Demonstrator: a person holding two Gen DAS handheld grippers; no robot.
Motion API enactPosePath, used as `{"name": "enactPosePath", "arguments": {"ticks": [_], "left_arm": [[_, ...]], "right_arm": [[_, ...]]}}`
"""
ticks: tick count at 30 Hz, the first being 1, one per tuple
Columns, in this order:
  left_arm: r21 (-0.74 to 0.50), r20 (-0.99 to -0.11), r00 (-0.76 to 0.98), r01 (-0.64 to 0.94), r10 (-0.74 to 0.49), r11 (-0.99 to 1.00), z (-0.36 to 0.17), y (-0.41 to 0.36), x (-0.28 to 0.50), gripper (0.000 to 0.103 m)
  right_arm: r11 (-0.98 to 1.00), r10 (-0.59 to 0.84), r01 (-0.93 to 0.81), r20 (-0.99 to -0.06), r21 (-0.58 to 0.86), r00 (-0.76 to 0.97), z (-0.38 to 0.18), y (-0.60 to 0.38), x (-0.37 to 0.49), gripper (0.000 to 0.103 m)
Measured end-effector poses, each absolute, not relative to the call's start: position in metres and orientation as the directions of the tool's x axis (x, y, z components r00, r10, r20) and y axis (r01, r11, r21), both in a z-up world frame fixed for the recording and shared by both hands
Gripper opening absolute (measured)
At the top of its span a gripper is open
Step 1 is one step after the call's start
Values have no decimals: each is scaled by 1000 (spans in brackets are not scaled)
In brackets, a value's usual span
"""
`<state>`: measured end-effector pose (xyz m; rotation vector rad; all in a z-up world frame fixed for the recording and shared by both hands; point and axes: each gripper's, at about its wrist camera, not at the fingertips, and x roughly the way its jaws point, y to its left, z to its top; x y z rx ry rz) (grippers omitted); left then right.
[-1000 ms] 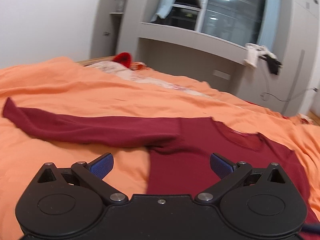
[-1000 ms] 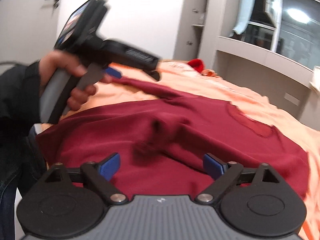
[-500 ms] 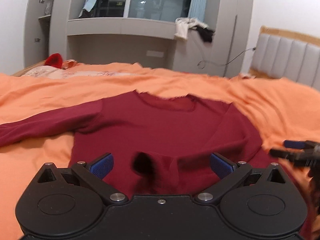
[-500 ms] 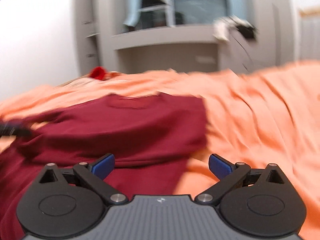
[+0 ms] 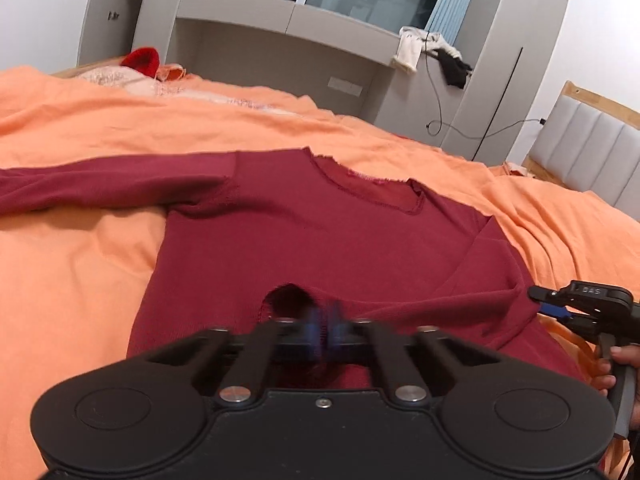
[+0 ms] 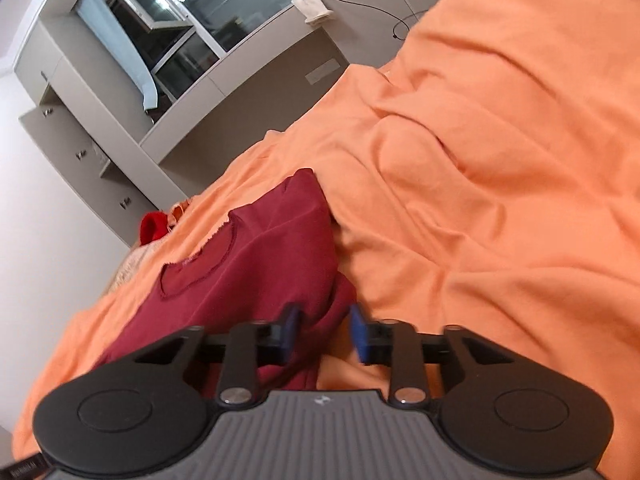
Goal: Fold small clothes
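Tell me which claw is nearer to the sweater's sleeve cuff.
Left. The left claw is shut right beside the cuff; the right claw, closing around the sweater edge, is farther off.

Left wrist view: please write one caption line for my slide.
Left gripper shut on the near edge of a dark red sweater spread on an orange bedcover.

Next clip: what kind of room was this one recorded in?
Most likely a home bedroom. The dark red top lies on a bed under an orange sheet, a padded headboard stands at its end, and grey built-in cabinets frame a window with a blue curtain.
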<state>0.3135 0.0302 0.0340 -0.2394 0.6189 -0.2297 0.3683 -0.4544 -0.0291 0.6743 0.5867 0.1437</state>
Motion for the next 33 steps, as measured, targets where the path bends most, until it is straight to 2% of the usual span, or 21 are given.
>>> {"name": "enactPosePath", "arguments": {"ticks": [1, 5, 9, 15, 24, 26, 28, 29, 30, 31, 33], "left_arm": [[-288, -520, 803, 156, -291, 945, 36, 30, 311, 1], [-292, -415, 855, 197, -310, 936, 49, 36, 294, 1], [-332, -368, 857, 241, -360, 912, 55, 44, 273, 1], [-276, -408, 832, 280, -376, 919, 34, 39, 235, 1], [-292, -477, 795, 258, -374, 921, 25, 45, 241, 3], [-308, -505, 772, 257, -386, 916, 22, 47, 247, 17], [-318, -517, 766, 243, -382, 916, 20, 49, 249, 39], [-317, -512, 772, 238, -377, 918, 21, 50, 249, 43], [-316, -504, 779, 234, -372, 919, 22, 51, 248, 53], [-317, -490, 790, 231, -368, 920, 25, 52, 246, 64], [-331, -458, 811, 224, -364, 917, 30, 57, 245, 73]], "right_arm": [[771, 314, 51, -448, 635, 837, -29, -454, 369, 14], [712, 353, -3, -353, 703, 867, -21, -462, 364, 11], [750, 346, 4, -396, 662, 851, -14, -464, 362, 11], [765, 346, 39, -462, 643, 816, -24, -471, 355, 9], [778, 324, 48, -465, 626, 824, -24, -474, 350, 8], [803, 314, 38, -476, 595, 822, -20, -469, 347, 12], [840, 306, 4, -481, 542, 822, -12, -461, 341, 22], [860, 305, -23, -476, 510, 825, -7, -456, 336, 28], [874, 307, -53, -465, 483, 831, -2, -452, 331, 46], [890, 313, -93, -451, 446, 836, 3, -445, 326, 57], [913, 339, -180, -435, 366, 834, 12, -431, 317, 60]]}}
